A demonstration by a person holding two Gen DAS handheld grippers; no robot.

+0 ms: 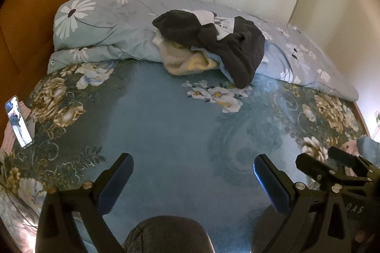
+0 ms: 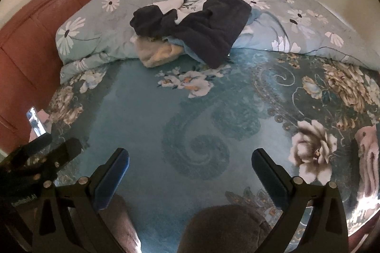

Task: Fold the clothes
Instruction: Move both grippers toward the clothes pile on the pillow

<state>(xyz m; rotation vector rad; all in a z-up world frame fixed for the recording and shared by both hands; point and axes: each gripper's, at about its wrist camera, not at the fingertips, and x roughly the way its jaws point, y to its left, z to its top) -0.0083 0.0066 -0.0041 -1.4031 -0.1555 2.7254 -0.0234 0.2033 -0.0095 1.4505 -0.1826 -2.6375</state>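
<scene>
Both grippers hang over the bed, tilted down, jaws spread wide with nothing between them: the left gripper [image 1: 193, 172] and the right gripper [image 2: 190, 166] sit side by side above the blue floral sheet [image 1: 166, 124]. The clothes [image 1: 213, 43] lie in a loose heap well ahead, a dark garment [image 2: 204, 22] draped over pale yellow and light blue pieces, resting on the edge of the folded duvet [image 1: 106, 24]. A phone [image 1: 18, 122] lies at the sheet's left edge, near the wooden headboard [image 1: 35, 3].
</scene>
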